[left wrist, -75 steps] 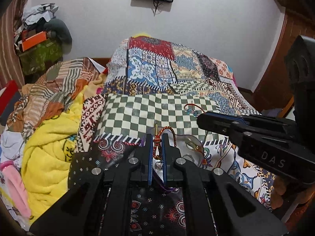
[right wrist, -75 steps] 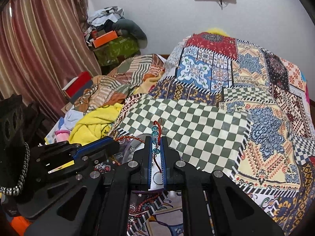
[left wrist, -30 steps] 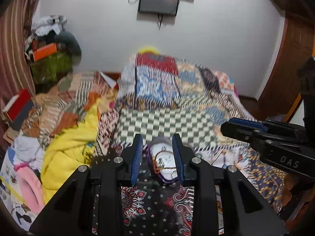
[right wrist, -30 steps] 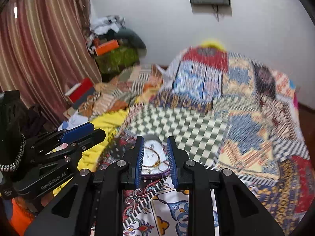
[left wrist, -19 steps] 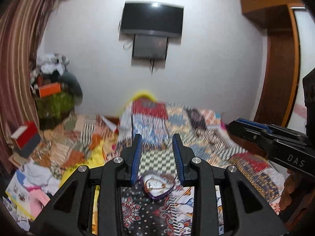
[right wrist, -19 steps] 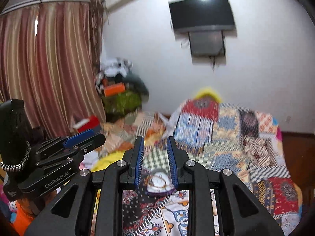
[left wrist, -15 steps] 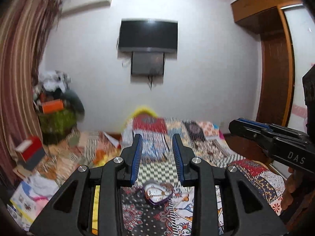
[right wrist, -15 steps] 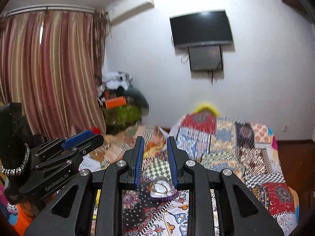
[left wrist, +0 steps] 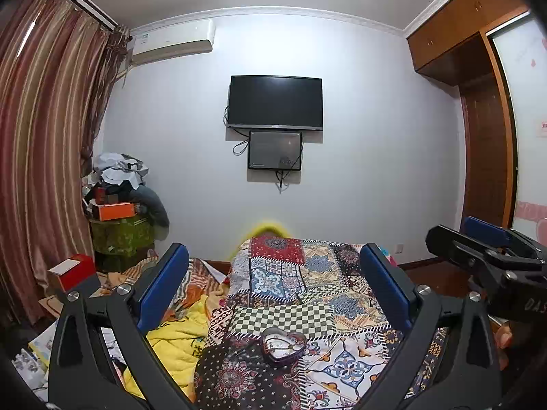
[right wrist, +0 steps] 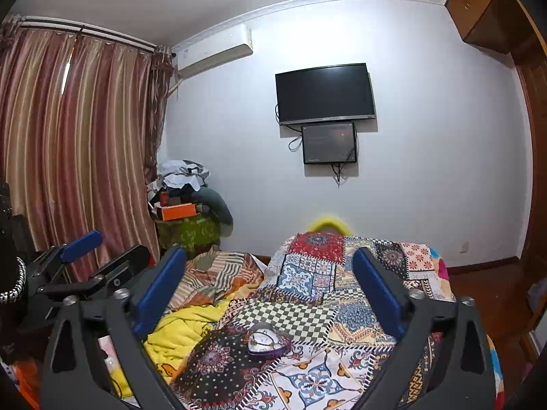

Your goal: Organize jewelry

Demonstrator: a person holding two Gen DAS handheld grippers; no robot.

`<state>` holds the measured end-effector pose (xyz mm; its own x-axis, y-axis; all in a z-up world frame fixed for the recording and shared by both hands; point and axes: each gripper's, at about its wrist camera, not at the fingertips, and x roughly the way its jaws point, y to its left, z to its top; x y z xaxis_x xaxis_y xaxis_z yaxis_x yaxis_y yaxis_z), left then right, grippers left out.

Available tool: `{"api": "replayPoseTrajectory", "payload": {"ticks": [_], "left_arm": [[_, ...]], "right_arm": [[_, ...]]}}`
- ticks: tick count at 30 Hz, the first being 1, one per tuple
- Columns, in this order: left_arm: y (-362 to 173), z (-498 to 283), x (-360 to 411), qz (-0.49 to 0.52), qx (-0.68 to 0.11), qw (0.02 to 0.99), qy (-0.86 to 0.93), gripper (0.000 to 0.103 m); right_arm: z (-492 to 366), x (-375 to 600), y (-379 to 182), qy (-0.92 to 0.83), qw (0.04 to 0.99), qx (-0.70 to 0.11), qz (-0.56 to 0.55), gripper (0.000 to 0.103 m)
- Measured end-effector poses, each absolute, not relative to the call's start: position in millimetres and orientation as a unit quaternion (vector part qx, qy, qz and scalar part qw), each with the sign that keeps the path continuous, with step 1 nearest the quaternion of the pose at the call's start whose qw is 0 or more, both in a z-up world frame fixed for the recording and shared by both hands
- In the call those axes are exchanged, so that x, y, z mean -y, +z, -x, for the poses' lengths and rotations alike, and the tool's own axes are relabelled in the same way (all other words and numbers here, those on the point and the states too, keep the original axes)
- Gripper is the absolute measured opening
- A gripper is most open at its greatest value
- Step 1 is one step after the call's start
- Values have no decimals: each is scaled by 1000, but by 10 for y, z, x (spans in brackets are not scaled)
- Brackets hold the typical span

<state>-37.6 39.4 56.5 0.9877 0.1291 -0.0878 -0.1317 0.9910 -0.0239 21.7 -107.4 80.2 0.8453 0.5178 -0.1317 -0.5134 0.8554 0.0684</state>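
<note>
1 heart-shaped jewelry box point(left wrist: 283, 345), 2 wall screens point(left wrist: 275, 101)

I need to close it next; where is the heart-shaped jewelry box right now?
The heart-shaped jewelry box sits low and central in both wrist views, on the patchwork quilt just below its green checkered patch.

The bed point(left wrist: 307, 290) is covered in soft matt patchwork cloth. On it sits a heart-shaped box point(left wrist: 283, 345) with a glossy, metallic-looking rim. Each hand-held gripper is matt black plastic with smooth blue pads point(left wrist: 160, 287) and shiny metal screws point(left wrist: 73, 295). The far wardrobe point(left wrist: 454, 44) is polished wood.
</note>
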Motion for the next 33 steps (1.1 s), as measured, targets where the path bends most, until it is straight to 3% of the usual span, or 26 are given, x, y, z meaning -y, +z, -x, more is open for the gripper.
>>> {"api": "replayPoseTrajectory", "payload": {"ticks": [33], "left_arm": [[483,321,-356,16,-62,995,74,102]], "right_arm": [[-206,1170,692,257,960,-106,-19,102]]}}
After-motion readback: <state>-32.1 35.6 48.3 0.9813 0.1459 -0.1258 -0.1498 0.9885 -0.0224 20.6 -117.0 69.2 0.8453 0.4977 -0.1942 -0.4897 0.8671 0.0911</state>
